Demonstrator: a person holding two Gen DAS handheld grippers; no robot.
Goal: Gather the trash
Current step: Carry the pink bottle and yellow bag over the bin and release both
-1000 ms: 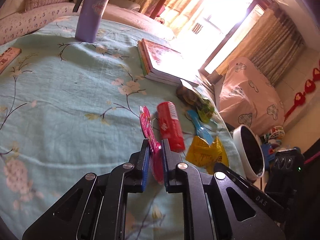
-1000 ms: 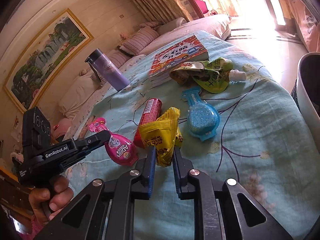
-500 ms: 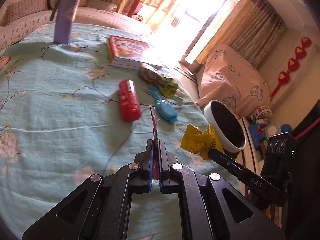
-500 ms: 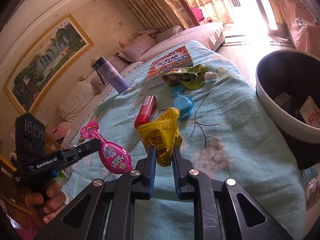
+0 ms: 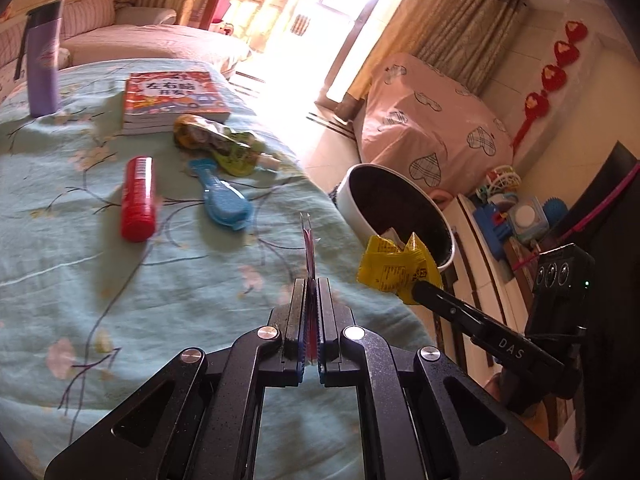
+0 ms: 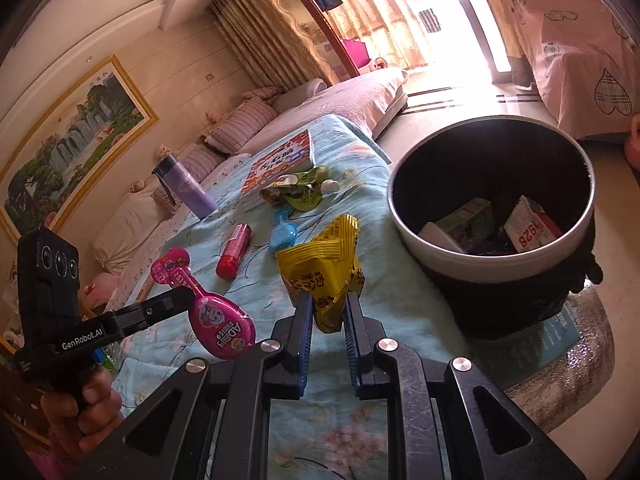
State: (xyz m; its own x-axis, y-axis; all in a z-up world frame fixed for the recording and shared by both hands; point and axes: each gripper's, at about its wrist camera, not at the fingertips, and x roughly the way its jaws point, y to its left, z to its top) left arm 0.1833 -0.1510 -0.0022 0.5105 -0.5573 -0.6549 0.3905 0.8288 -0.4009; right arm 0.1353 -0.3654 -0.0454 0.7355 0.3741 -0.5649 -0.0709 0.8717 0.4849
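Two pieces of trash are in hand at once. The right gripper (image 6: pixel 326 312), low in the middle of its own view, is clamped on a crumpled yellow wrapper (image 6: pixel 324 268); the left gripper (image 5: pixel 310 300) is pinched tight on a flat pink candy pack (image 6: pixel 218 318), seen edge-on in the left wrist view and broadside at lower left of the right wrist view. Both are lifted off the blue floral bedspread (image 5: pixel 100 280). The trash bin (image 6: pixel 492 256) stands at right of the right wrist view, beside the bed's edge, with cartons already inside. By my reading the step is the carry to the bin: the yellow wrapper is near the rim but not yet over the opening. The next move calls for bringing each gripper over the opening before letting go. A red tube (image 5: pixel 138 198), a blue candy pack (image 5: pixel 224 198) and green pouches (image 5: pixel 216 146) lie uncollected near upper left of the left wrist view.
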